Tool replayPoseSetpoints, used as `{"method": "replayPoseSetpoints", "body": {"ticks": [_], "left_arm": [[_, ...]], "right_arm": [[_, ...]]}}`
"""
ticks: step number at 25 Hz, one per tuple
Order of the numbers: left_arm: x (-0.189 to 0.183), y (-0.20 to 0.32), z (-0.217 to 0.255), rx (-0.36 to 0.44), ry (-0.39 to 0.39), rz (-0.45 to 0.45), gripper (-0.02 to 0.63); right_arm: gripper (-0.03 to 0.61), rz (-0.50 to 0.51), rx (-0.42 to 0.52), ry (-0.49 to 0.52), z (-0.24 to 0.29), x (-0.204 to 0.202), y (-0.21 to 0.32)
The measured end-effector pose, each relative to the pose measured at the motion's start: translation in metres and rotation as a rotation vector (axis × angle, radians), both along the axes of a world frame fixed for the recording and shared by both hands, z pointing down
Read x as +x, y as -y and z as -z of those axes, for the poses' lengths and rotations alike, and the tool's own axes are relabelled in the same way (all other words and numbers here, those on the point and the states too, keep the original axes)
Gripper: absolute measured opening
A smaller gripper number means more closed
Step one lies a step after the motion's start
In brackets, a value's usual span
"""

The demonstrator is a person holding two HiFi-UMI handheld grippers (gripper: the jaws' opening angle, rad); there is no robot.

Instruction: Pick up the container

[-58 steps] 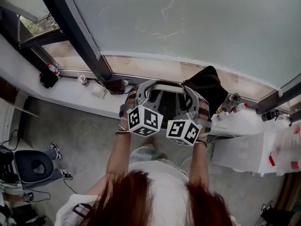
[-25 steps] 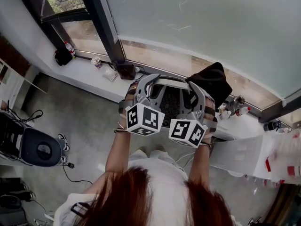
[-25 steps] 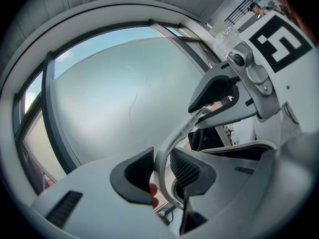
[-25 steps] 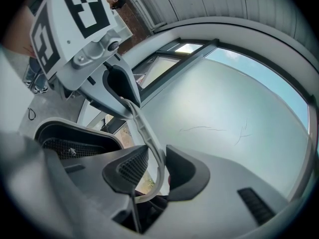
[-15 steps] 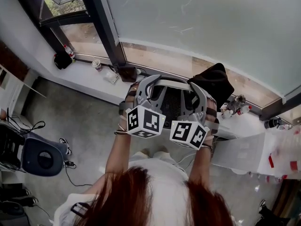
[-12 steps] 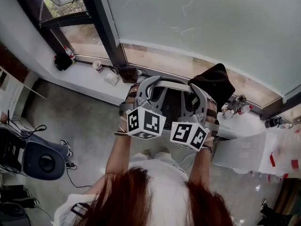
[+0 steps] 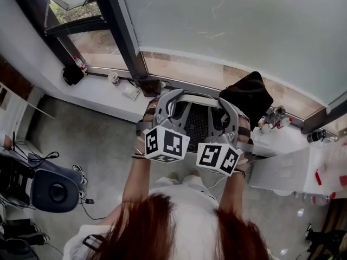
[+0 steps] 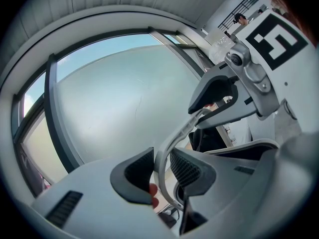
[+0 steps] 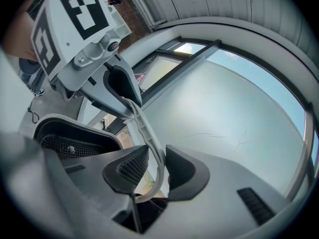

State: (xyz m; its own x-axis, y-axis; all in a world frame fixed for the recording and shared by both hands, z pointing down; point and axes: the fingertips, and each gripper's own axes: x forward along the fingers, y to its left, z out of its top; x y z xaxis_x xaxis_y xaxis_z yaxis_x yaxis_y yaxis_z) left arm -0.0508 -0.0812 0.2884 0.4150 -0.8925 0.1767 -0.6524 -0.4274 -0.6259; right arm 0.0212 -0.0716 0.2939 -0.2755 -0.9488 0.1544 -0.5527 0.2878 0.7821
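Clenched on the thin pale handle band of the container with the left gripper fingers; pinched edge-on between ribbed pads. Same with the right gripper: fingers clamped on the other end of that band. Visible in each other's view too, upper right in the left gripper view, upper left in the right gripper view.

Held up in the air at centre of the head view, between the two marker cubes, over the floor and just short of the window sill. Grey plastic shell, dark mesh inside, nothing seen in it.

Probably light. Likely stiff in the shell but springy in the thin bowed band. Smooth plastic, so could slip through the pads if tipped. Best taken at both ends of the band, close to the shell, hands level, no twist.

Further out: black bag on the sill right of centre, small bottles beside it, chair at lower left.
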Motion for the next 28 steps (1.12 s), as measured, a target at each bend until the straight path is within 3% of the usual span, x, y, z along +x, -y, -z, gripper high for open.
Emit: {"method": "replayPoseSetpoints", "body": {"ticks": [28], "left_arm": [[-0.022, -0.007, 0.017, 0.033, -0.052, 0.013, 0.11]], "right_arm": [[0.121, 0.012, 0.017, 0.02, 0.024, -0.022, -0.01]]}}
